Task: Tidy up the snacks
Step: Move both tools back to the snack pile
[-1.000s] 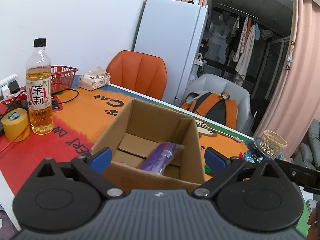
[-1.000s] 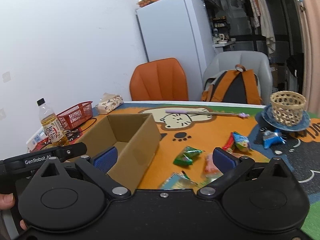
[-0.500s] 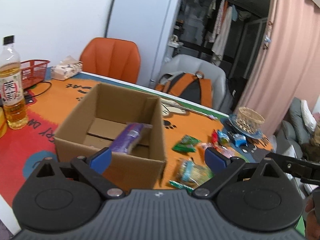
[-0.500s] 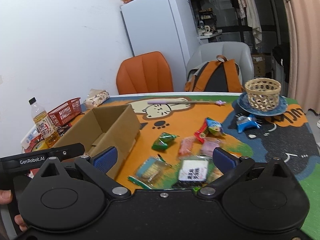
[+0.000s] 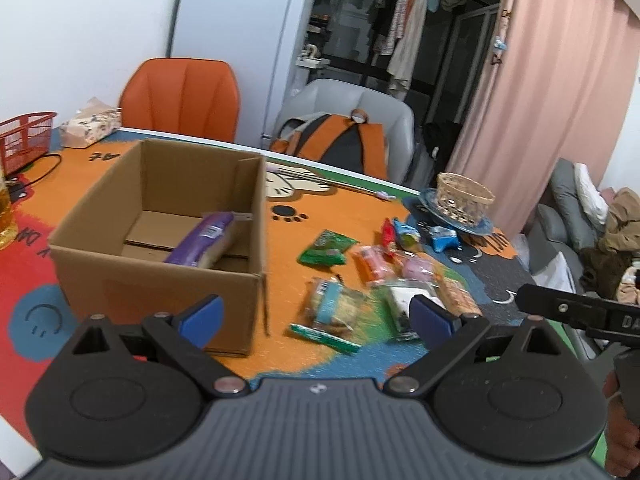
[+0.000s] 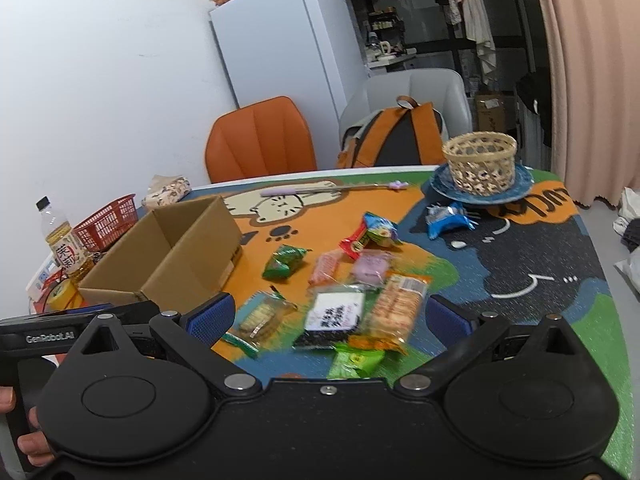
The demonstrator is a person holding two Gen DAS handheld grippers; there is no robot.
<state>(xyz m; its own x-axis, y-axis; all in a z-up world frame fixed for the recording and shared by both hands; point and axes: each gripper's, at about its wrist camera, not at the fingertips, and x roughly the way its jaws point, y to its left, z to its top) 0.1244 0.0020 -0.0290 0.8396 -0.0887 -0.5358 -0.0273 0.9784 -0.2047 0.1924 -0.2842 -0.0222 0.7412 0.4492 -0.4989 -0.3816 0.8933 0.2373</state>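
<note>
Table point(image 6: 540, 264) carries a cartoon cat mat. On it: open cardboard box point(image 6: 180, 256), loose snack packets point(image 6: 340, 280), blue plate point(image 6: 480, 190), red basket point(image 6: 106, 222), tea bottle point(image 6: 64, 242).

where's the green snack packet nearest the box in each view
Left wrist: the green snack packet lies at centre, on the orange mat right of the cardboard box.
Right wrist: the same packet lies left of centre, again just right of the box.
Shared landmark: the wicker basket on its blue plate, far right.

Orange chair point(image 6: 262, 138), white fridge point(image 6: 292, 36), wicker basket point(image 6: 480, 162), red basket point(image 6: 106, 222), tea bottle point(image 6: 64, 242)
</note>
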